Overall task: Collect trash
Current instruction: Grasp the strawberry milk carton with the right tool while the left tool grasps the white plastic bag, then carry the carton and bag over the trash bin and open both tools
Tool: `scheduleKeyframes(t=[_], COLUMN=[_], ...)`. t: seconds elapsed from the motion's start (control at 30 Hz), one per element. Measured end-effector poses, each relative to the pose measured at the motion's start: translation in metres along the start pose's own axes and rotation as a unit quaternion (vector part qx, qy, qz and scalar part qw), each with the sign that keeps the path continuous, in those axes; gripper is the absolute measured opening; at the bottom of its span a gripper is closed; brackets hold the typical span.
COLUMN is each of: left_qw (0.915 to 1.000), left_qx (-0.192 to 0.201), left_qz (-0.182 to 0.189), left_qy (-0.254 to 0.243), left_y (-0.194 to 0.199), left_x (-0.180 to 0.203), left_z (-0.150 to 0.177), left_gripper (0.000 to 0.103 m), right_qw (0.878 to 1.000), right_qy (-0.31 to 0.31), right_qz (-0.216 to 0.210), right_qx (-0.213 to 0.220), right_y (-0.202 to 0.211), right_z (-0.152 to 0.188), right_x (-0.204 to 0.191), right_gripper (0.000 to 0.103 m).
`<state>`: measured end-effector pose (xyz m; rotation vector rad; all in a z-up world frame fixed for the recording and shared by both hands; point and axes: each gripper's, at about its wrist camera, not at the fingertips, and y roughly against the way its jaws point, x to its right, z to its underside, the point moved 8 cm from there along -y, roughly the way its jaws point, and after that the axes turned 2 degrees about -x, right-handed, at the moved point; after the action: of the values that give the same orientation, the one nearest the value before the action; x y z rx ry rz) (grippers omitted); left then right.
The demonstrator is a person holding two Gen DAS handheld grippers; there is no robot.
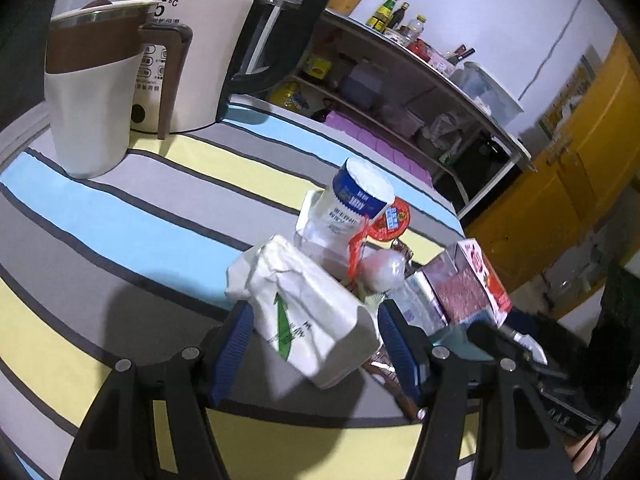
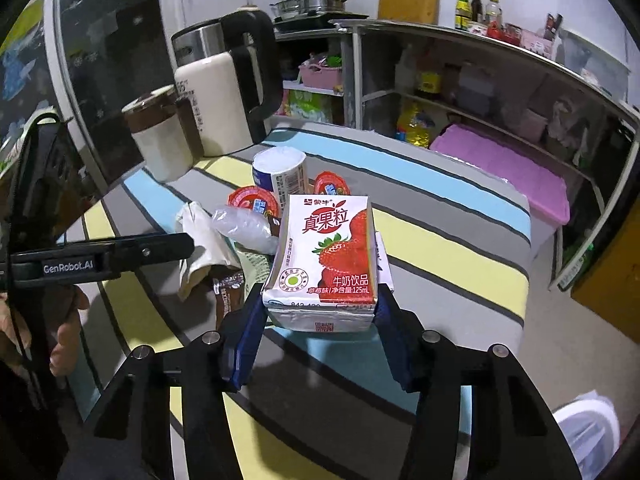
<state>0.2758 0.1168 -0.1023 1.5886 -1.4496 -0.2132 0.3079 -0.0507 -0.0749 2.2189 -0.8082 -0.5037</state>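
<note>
Far left on your striped tablecloth: a white-and-brown mug, with the cream kettle just behind it. Well clear of both, the trash sits heaped near the table's right edge.

Your left gripper straddles the crumpled white paper bag; blue pads flank it on both sides, though you cannot tell whether they press it.

Behind the bag stands a blue-capped white bottle, then red-lidded jelly cups and a clear wrapper.

Rightmost, your right gripper pinches the strawberry milk carton, pads against both its side walls, the carton tilted back.

A brown snack wrapper lies beside it.
</note>
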Motion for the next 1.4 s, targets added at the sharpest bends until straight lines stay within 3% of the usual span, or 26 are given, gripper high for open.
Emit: scheduleKeyframes(t=[0.33,0.5,0.6,0.77,0.83,1.03,1.4], left_qw=[0.9978,0.9978,0.9990,0.9993,0.9990,0.9991,0.9933], left_qx=[-0.019,-0.020,-0.010,0.005,0.007,0.010,0.033], left_qz=[-0.036,-0.045,-0.038,-0.025,-0.021,-0.009,-0.004], left_qy=[0.052,0.043,0.019,-0.029,-0.040,-0.041,-0.110], left_y=[-0.023,-0.022,-0.017,-0.005,0.000,0.015,0.057], left_x=[-0.013,-0.013,-0.009,0.004,0.008,0.004,0.028], left_z=[-0.005,-0.005,-0.001,0.002,0.003,0.005,0.028], left_gripper=[0.067,0.067,0.055,0.021,0.017,0.011,0.010], right_qw=[0.998,0.998,0.997,0.997,0.997,0.996,0.993], right_qy=[-0.056,-0.061,-0.066,-0.071,-0.075,-0.079,-0.094], right_qz=[0.002,0.000,-0.001,0.002,0.004,0.005,0.014], right_qx=[0.024,0.024,0.026,0.032,0.035,0.044,0.067], right_y=[0.014,0.017,0.021,0.027,0.029,0.039,0.068], right_z=[0.007,0.014,0.015,0.017,0.018,0.020,0.031], right_x=[0.013,0.014,0.015,0.017,0.018,0.017,0.010], right_gripper=[0.053,0.053,0.053,0.053,0.053,0.053,0.053])
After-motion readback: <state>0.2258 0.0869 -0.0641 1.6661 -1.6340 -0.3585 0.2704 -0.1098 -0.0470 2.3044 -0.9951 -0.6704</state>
